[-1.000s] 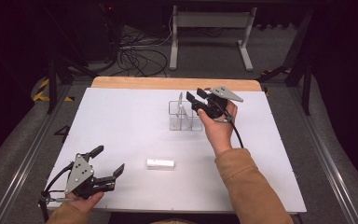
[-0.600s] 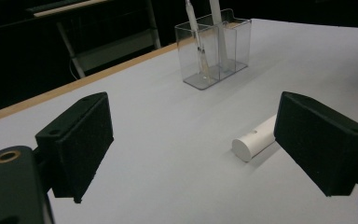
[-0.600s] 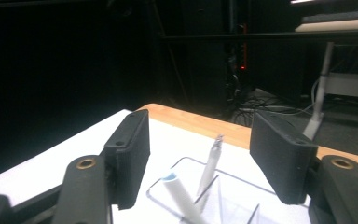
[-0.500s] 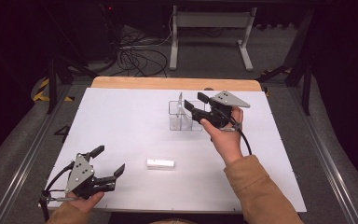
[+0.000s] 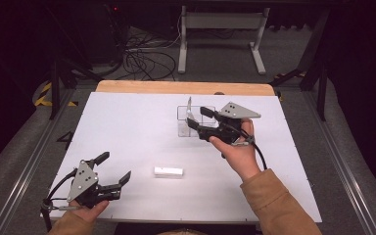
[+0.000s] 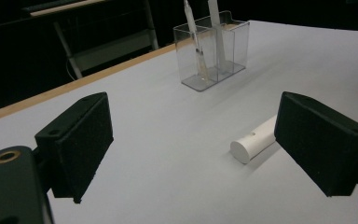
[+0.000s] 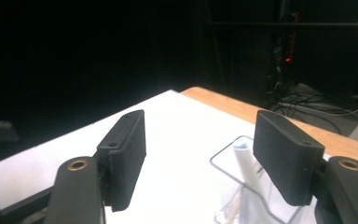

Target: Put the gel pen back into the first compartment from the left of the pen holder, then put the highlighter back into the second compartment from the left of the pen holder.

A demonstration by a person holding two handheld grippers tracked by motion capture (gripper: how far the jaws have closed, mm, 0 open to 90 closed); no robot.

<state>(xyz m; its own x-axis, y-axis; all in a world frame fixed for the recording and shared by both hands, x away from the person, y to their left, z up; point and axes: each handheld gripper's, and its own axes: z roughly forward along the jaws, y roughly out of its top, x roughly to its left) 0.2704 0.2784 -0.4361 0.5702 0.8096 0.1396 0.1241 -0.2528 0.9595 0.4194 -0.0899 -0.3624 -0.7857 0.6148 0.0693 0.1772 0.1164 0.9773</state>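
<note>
Right gripper [image 5: 199, 118]: jaws just opened wide, empty, drawn back from clear holder [image 5: 186, 122]; stick deposited. Left gripper [image 5: 113, 170]: wide, idle. White tube [image 5: 168, 171] near holder: pending.

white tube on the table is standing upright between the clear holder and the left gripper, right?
Not quite. The white tube is lying on its side, not standing upright; the left gripper view shows its round end facing the camera. It does lie between the clear holder and the left gripper, as the high view shows.
</note>
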